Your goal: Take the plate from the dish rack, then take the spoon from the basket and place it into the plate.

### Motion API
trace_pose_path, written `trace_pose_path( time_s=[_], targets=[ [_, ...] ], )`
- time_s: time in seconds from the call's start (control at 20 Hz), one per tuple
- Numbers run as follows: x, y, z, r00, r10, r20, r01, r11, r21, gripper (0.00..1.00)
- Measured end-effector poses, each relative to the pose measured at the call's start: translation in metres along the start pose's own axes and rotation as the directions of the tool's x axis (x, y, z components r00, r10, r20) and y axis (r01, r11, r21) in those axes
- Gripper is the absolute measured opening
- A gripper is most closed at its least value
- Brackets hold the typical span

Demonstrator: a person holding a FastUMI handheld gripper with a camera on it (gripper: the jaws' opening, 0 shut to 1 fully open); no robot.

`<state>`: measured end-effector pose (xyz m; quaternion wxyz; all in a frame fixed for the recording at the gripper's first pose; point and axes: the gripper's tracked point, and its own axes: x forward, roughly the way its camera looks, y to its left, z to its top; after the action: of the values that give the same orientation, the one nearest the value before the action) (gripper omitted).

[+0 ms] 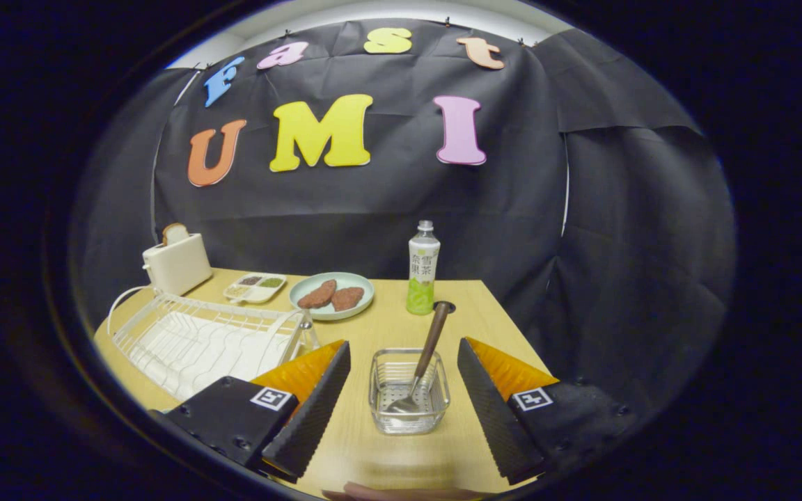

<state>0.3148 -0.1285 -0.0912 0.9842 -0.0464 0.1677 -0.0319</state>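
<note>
Here, on a pale wooden table (387, 327), a gripper (404, 410) spread wide, its two fingers well apart and pressing on nothing. Between the fingers, touching neither, a small clear square basket (409, 407). Leaning in the basket, a spoon (423, 365) with a dark brown handle tilted up and away, its metal bowl down on the perforated bottom. Beside and behind the finger on the left, a white wire dish rack (202, 337), no plate visible among its wires. Further back on the table, a pale green plate (331, 311) bearing two brown patties (332, 296), well apart from the basket. Just left of that plate, a small white tray (255, 287) with two dark fillings. Behind the rack, a cream toaster (177, 264) with a slice of bread (174, 232) standing in its slot. To the right of the plate, a clear bottle (423, 268) of green drink, upright, near the handle's far end.
</note>
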Motion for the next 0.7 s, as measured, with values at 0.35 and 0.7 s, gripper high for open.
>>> trace_pose_path(
  time_s=[0.35, 0.7],
  targets=[
    [0.066, -0.027, 0.0, 0.998, -0.005, -0.069, 0.009, 0.998, 0.059, 1.0],
    [0.096, -0.012, 0.004, 0.995, 0.064, -0.073, -0.06, 0.996, 0.063, 0.89]
  ],
)
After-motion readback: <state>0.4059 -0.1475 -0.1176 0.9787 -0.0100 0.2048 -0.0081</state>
